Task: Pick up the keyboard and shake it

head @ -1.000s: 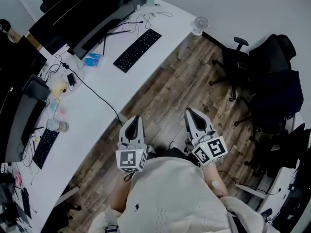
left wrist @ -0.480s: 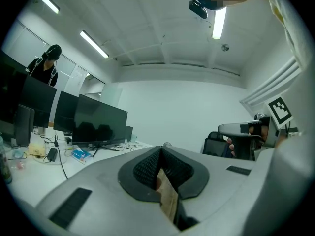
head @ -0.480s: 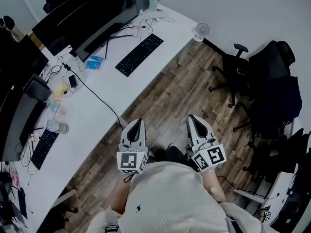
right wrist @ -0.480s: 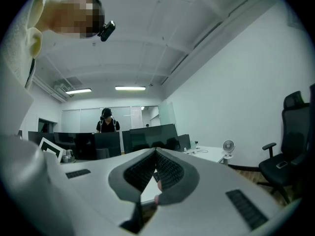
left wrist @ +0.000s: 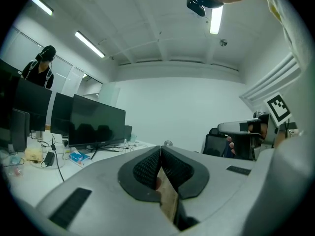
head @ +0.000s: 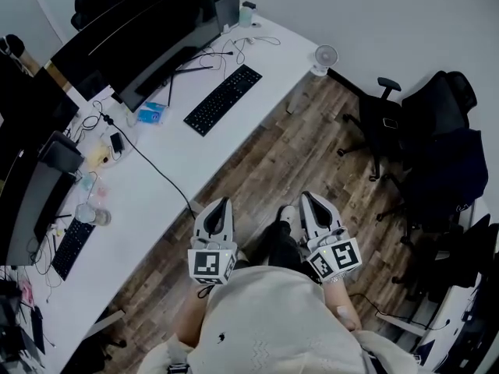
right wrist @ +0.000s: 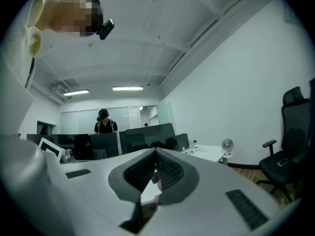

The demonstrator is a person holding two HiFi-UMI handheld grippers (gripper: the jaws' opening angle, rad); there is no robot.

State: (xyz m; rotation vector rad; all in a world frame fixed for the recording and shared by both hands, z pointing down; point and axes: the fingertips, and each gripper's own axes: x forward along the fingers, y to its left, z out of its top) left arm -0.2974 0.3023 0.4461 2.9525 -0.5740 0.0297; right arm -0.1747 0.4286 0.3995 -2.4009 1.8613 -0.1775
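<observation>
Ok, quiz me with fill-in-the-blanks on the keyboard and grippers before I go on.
The left gripper and right gripper both have their jaws ____, holding nothing. The black keyboard lies on the white ____, near the big monitor. Both grippers hang over the wooden ____, apart from the keyboard.
Missing: shut; desk; floor.

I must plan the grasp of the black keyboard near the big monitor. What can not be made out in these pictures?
- Keyboard, head view: too small to read keys or follow its cable.
- Left gripper view: the shut left tool covers the desk's near part; no keyboard shows.
- Right gripper view: the shut right tool hides almost all the desk.
- Second keyboard, head view: dark, small, near the left edge.
</observation>
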